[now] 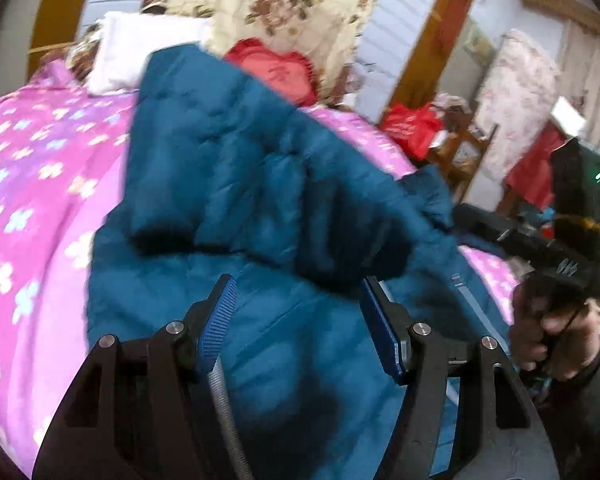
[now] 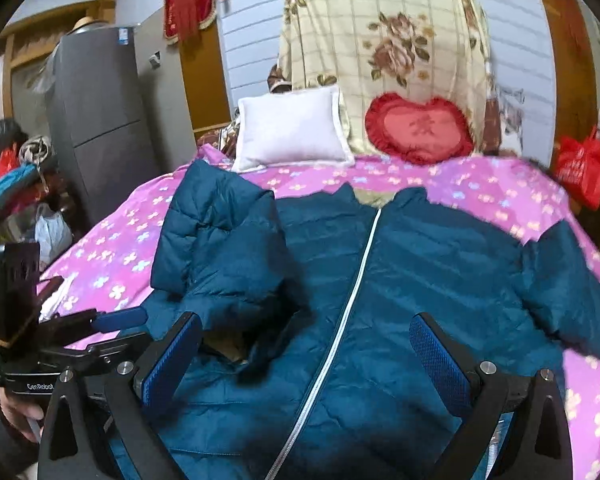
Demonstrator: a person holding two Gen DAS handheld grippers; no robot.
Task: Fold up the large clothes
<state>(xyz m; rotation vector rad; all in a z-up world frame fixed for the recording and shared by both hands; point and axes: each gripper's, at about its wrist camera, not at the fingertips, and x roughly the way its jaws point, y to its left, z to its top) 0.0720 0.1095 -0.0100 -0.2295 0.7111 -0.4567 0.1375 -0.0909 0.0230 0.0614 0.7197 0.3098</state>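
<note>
1. While the teal puffer jacket (image 2: 400, 280) lies front-up on the pink flowered bedspread (image 2: 480, 188), collar toward the white pillow (image 2: 292, 132) and the red heart cushion (image 2: 418, 128), its sleeve on the left (image 2: 220, 240) is already folded in over the chest.
2. At the left edge, the left gripper (image 1: 296, 320) hovers just above the jacket's lower part with its fingers spread wide and nothing between the blue pads (image 1: 220, 320); the folded sleeve lies just beyond their tips.
3. Down the middle runs the white zipper (image 2: 340, 320), closed as far as can be seen, a handy line to fold toward.
4. Over the hem, the right gripper (image 2: 304, 360) is also spread wide and empty, straddling the zipper.
5. To the right, the other sleeve (image 2: 572, 280) lies stretched out over the bedspread, well apart from either gripper.
6. Judged from this, the first sleeve fold is done and the second is in hand. The next move likely calls for the right gripper to reach to that far sleeve, pinch near the cuff and carry it across the chest; the slick, puffy fabric may spring back.
</note>
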